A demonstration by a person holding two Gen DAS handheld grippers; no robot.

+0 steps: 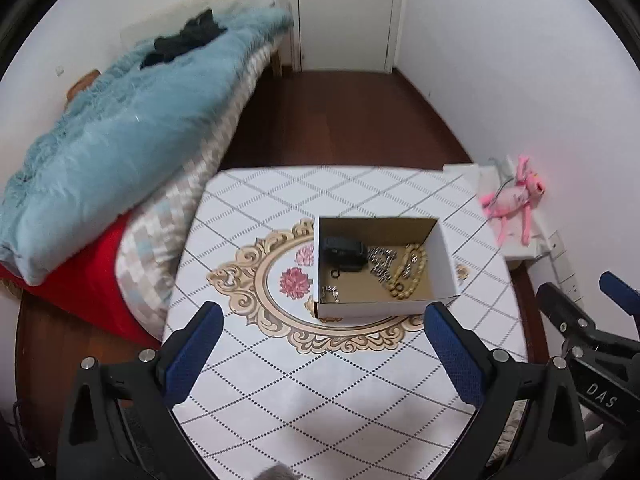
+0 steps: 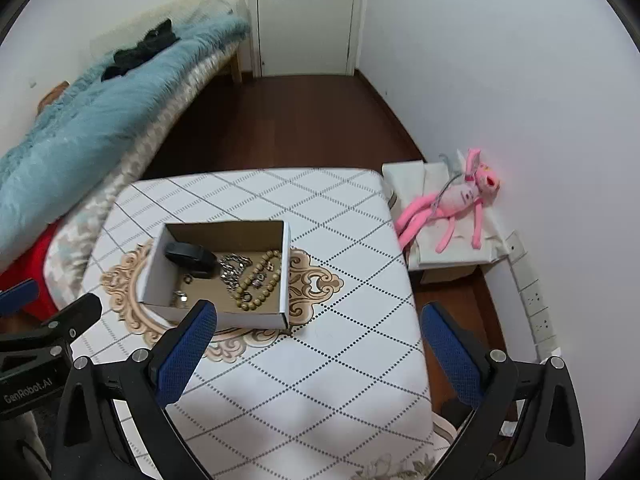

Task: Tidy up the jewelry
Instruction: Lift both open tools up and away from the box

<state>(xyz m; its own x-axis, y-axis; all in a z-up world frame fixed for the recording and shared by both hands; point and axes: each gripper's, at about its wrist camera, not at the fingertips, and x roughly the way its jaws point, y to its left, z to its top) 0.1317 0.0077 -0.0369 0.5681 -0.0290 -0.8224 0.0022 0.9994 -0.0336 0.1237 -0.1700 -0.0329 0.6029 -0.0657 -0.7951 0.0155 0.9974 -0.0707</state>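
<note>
An open white cardboard box (image 1: 372,309) sits on the patterned table (image 1: 320,392); it also shows in the right wrist view (image 2: 224,316). Inside lie a black case (image 1: 345,254), a silver chain (image 1: 381,263), a tan bead bracelet (image 1: 409,270), a small dark ring (image 1: 335,274) and small silver pieces (image 1: 330,294). My left gripper (image 1: 324,316) is open and empty, hovering just in front of the box. My right gripper (image 2: 320,316) is open and empty, in front of the box's right corner.
A bed with a blue blanket (image 1: 120,132) and red cloth (image 1: 80,284) borders the table on the left. A pink plush toy (image 2: 452,204) lies on a white box (image 2: 448,248) at the right wall. A shut door (image 2: 306,16) is at the back.
</note>
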